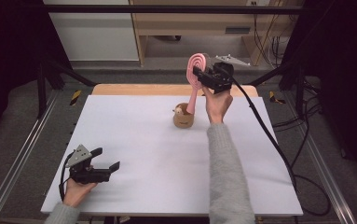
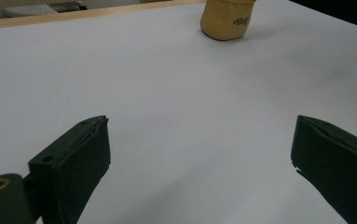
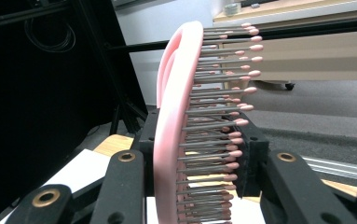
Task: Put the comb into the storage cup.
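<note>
— So, what's that pink thing?
— A pink hairbrush (image 1: 195, 70) with an oval looped head and rows of thin bristles tipped in pink beads. The right gripper (image 1: 203, 76) is clamped on its head, holding it upright above the far side of the table (image 1: 134, 140), handle dipping into the tan cup (image 1: 183, 117).
— And the left gripper (image 1: 105, 159)?
— Jaws spread wide, empty, low near the front left corner.
</note>
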The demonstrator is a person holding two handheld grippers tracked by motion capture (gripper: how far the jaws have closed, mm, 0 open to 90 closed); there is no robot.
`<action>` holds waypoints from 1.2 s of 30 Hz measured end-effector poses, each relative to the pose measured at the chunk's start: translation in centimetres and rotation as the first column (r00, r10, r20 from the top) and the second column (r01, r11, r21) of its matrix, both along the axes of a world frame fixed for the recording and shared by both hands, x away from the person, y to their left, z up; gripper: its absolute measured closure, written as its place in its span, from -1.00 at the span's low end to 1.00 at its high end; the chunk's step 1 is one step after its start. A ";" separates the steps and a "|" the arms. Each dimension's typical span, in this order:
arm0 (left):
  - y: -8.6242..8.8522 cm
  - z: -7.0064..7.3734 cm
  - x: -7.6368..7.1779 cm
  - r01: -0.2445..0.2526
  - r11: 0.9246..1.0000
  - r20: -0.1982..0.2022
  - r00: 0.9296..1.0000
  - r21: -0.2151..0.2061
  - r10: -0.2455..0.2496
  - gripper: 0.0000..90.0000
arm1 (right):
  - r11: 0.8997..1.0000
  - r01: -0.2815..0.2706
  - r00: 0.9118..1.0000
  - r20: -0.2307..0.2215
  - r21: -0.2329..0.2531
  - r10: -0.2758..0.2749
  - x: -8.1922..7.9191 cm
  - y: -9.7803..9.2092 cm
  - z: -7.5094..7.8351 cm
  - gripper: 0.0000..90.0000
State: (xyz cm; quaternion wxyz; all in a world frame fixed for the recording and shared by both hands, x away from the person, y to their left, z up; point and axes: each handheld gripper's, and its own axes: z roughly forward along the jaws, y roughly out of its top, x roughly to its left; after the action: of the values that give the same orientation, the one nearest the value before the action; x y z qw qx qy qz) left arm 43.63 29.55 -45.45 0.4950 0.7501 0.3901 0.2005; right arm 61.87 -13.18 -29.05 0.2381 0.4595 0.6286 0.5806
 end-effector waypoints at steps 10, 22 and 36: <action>0.0 -0.1 0.0 -0.003 1.000 -0.003 1.000 -0.001 0.003 -0.90 | 1.000 0.013 1.000 -0.004 0.006 -0.013 1.0 0.4 -0.7 0.41; 0.0 -0.1 0.0 -0.003 1.000 -0.004 1.000 0.000 0.003 -0.90 | 0.999 0.032 0.999 -0.015 -0.018 -0.032 1.8 1.2 -2.0 0.41; 0.0 -0.1 0.0 -0.003 1.000 -0.008 1.000 0.003 0.003 -0.90 | 0.999 0.034 0.998 -0.048 -0.007 -0.034 2.0 1.5 -3.8 0.41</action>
State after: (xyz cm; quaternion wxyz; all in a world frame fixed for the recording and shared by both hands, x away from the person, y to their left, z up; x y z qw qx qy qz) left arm 43.67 29.50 -45.55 0.4922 0.7509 0.3929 0.1987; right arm 63.89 -11.65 -32.88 0.2342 0.4832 0.6279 0.5634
